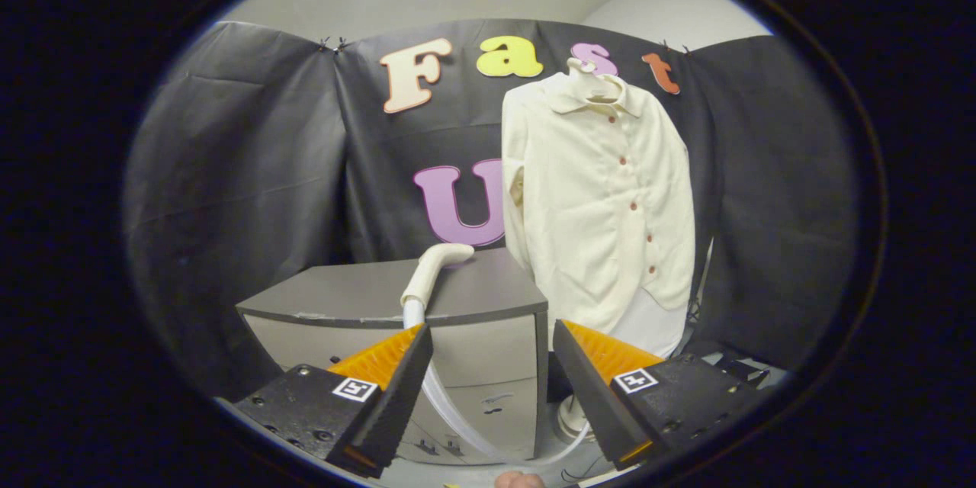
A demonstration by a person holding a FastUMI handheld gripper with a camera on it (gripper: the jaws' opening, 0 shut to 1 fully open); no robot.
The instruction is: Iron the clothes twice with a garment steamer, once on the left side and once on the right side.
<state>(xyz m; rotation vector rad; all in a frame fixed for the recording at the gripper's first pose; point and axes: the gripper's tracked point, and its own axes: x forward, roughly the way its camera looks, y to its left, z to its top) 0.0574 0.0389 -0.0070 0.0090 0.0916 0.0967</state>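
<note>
The gripper stood with fingers spread wide and nothing between them, while the steamer head lay on the grey cabinet just ahead at about eleven o'clock and the cream shirt hung beyond at about one o'clock, clear of both.

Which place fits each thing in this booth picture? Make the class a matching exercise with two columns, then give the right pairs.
Things:
1. shirt
2. steamer head
3. hose
4. tool

Places:
A. lying on top of the grey cabinet
B. open, holding nothing, short of the cabinet
C. hanging on a hanger before the black cloth wall
D. running down the cabinet's front, between the fingers

Pairs: 1-C, 2-A, 3-D, 4-B
</note>
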